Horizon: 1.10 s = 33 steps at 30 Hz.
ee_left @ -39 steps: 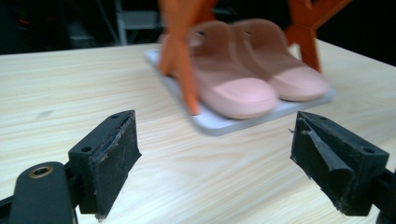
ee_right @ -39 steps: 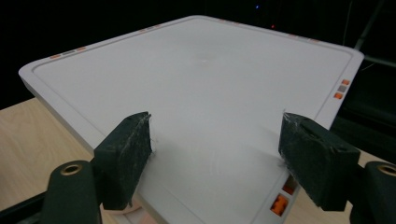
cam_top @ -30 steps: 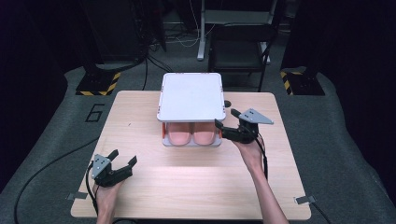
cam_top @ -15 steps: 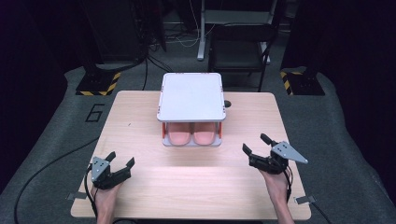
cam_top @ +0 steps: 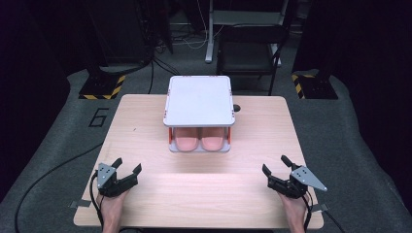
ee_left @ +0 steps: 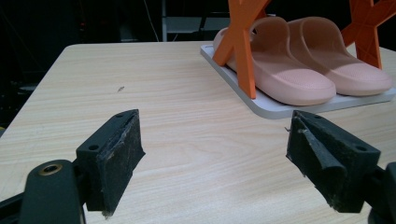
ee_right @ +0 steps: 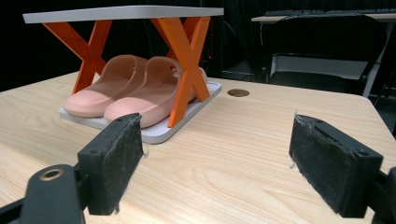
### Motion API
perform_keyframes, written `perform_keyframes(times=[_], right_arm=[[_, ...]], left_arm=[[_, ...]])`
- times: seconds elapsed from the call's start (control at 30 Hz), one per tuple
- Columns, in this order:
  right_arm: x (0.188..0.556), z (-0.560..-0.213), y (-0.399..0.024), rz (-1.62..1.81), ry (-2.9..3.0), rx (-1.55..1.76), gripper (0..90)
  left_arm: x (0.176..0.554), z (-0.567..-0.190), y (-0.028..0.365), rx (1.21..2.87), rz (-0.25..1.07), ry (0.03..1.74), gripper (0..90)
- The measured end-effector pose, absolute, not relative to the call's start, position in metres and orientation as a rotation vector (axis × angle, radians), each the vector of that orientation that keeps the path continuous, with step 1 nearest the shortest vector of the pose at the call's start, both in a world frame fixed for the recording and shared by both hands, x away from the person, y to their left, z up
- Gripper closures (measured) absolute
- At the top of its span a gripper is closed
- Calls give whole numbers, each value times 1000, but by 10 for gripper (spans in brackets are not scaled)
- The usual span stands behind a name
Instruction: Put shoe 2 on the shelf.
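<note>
Two pink slippers [cam_top: 200, 141] sit side by side on the two-tier rack's [cam_top: 199, 99] lower shelf, while left gripper [cam_top: 127, 168] and right gripper [cam_top: 275, 166] rest spread, empty, near the table's [cam_top: 145, 126] near corners.

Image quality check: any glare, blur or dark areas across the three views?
High view: soft overall, surroundings near black, bright band across the table. Left gripper view: slippers sharp, near jaws slightly soft, glare patch on the wood. Right gripper view: background dark, rack top evenly lit.
</note>
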State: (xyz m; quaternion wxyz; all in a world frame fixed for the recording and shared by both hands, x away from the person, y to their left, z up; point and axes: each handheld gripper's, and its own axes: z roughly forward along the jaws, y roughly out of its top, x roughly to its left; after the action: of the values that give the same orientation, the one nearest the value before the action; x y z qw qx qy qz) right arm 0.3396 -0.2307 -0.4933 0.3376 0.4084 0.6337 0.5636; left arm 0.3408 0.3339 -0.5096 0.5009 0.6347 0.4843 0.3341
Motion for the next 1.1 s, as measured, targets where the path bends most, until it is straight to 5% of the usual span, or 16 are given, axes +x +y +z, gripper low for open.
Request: perform_keyframes(times=[1.1], right_arm=[[342, -497, -225, 1417, 1696, 1075, 180]], left_arm=[[343, -514, 343, 1495, 789, 1257, 198]])
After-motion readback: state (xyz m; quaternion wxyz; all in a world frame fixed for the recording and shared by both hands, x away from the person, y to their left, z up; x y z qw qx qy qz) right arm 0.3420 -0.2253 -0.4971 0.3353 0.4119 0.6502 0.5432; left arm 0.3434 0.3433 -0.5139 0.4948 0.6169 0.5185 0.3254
